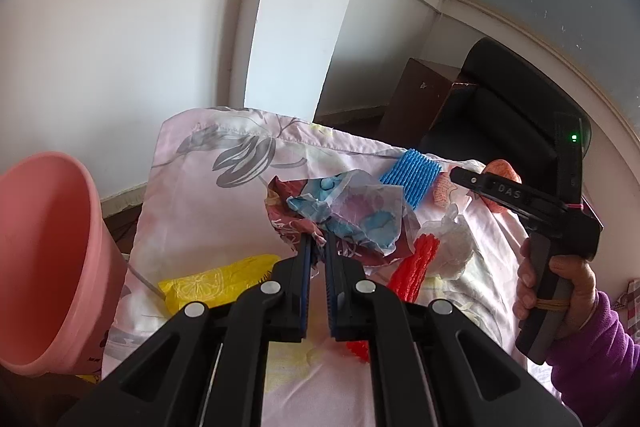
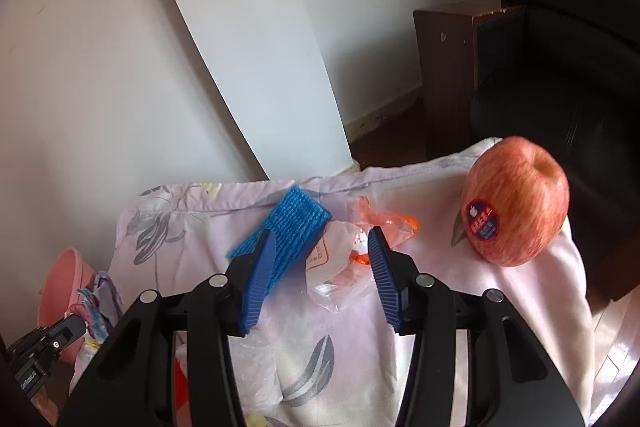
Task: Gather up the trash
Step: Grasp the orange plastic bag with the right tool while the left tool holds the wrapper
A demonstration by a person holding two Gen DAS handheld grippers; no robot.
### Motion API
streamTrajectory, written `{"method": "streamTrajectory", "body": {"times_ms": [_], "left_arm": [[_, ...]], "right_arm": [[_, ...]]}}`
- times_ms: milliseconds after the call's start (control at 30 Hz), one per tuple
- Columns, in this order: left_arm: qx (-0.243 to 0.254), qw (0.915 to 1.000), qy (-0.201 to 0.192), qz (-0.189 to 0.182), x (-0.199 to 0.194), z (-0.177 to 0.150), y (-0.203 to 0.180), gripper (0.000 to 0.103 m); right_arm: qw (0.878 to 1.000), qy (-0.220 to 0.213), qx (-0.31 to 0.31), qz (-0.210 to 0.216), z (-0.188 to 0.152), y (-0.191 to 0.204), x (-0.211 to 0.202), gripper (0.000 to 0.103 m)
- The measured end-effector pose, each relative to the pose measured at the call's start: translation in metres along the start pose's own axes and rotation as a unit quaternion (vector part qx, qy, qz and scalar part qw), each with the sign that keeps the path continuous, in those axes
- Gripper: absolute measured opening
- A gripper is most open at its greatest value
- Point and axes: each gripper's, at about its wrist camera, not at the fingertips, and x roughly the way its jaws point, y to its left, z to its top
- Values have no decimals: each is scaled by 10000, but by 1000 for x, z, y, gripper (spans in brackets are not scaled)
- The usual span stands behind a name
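**Around the table**

A floral cloth (image 2: 460, 307) covers the table. An apple (image 2: 516, 201) with a round blue and red sticker sits near the cloth's far right corner. Beyond it stand a black chair (image 2: 560, 67) and a dark wooden cabinet (image 2: 444, 67), just beside each other. A tall white board (image 2: 248, 47) leans against the pale wall (image 1: 120, 47).
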Motion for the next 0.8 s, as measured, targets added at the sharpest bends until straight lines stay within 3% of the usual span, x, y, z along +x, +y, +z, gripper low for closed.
{"method": "streamTrajectory", "body": {"times_ms": [67,133,200,300,800], "left_arm": [[3,10000,-30,9,-2,0,0,6],[-27,10000,-66,-2,-5,0,2,6],[-36,9999,-113,4,-8,1,3,6],[-52,9998,-181,6,-13,2,4,6],[-45,9982,-591,-37,-49,4,3,6]], "right_arm": [[10000,74,-16,-10,-2,1,6,47],[9999,149,-53,-34,-4,3,11,25],[9998,172,-96,-72,-6,5,13,13],[9998,166,-84,14,-9,5,8,5],[9967,-312,-101,742,-18,30,-74,3]]}}
